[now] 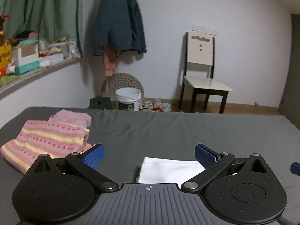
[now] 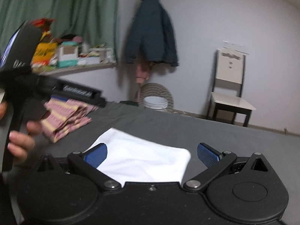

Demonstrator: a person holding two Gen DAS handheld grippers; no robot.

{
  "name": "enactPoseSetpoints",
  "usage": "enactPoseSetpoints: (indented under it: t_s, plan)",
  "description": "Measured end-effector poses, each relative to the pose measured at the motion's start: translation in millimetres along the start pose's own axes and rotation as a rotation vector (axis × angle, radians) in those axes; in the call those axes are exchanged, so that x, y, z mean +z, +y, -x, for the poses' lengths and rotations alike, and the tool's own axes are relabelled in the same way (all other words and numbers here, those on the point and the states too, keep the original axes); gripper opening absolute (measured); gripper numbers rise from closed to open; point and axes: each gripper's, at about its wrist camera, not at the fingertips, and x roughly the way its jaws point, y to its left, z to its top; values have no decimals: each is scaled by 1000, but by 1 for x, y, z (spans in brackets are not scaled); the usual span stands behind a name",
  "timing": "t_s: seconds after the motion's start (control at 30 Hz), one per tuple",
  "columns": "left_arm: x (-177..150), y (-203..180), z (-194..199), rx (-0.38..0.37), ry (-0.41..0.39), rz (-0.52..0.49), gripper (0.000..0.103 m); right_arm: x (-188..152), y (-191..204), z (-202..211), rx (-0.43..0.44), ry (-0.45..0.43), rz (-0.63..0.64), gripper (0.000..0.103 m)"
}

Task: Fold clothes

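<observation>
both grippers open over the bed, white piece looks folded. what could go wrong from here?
1. The white garment sits right under the open right gripper; a careless pass could drag a layer and undo the fold.
2. The striped pink pile touches the left gripper finger; a sideways move may topple it.
3. The right view is blurred, so aim may be off.

A folded cloth (image 2: 138,161) is lying on the bed (image 1: 168,131) near its front edge, toward the middle. A folded sweater (image 1: 46,142) is lying toward the left edge, overlapping a second garment (image 1: 73,117) behind it. Beyond the far edge, a bucket (image 1: 128,98) is standing on the floor before a cushion (image 1: 123,80), under a hanging coat (image 1: 120,22). A chair (image 1: 202,71) is standing to the right.
</observation>
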Motion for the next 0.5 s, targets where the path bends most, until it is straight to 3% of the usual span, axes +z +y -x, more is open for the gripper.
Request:
enactPoseSetpoints:
  t_s: [0.13, 0.3, 0.5]
  plan:
    - [-5, 2, -1, -20, 4, -4, 103, -8, 8, -7, 1, 14, -6, 103]
    - [-10, 1, -3, 11, 10, -42, 103, -12, 9, -16, -14, 60, -27, 103]
    - [-15, 0, -4, 8, 68, -51, 103, -16, 14, -15, -35, 79, -7, 103]
